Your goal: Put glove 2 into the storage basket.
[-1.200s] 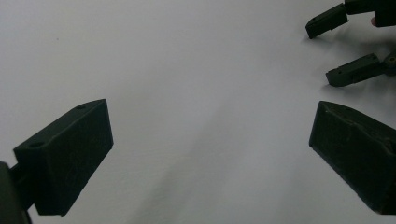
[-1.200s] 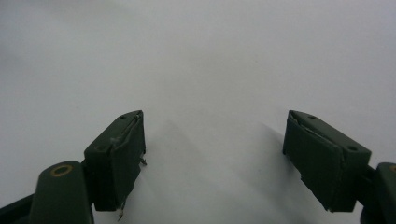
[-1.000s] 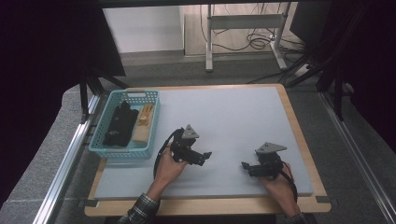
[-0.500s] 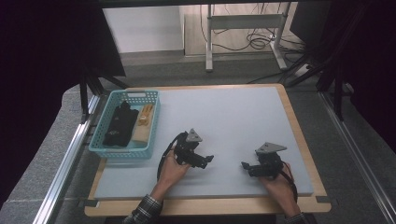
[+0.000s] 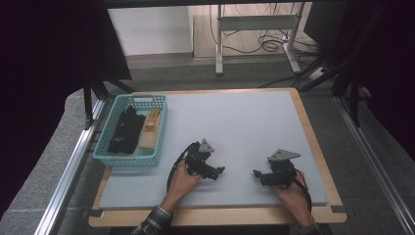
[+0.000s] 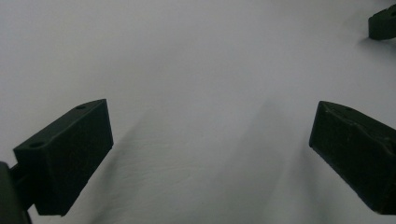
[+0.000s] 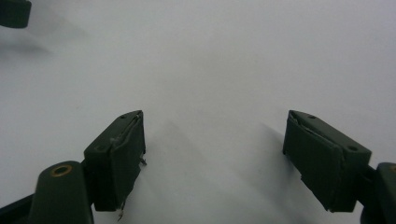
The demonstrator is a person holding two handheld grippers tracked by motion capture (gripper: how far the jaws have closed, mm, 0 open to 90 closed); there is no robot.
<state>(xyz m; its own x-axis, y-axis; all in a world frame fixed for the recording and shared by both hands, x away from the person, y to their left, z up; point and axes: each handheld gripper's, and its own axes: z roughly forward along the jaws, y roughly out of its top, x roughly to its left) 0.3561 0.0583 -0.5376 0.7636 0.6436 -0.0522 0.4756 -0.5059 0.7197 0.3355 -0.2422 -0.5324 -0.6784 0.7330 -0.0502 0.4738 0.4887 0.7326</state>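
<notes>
My left gripper rests low over the grey mat near the table's front, held in a hand, its tips aimed right. In its own view the left gripper stands open, nothing but bare mat between the black jaws. My right gripper sits a little to the right, tips aimed left toward the other one. Its own view has the right gripper open too, jaws wide apart over the mat. A tip of the other gripper peeks in at the top right of the left gripper view.
A teal basket stands at the mat's left edge, holding a black object and a tan one. The grey mat lies on a wooden board. A metal rail runs along the left.
The left hand and gripper have shifted slightly right and toward the front. The right gripper has stayed put.
</notes>
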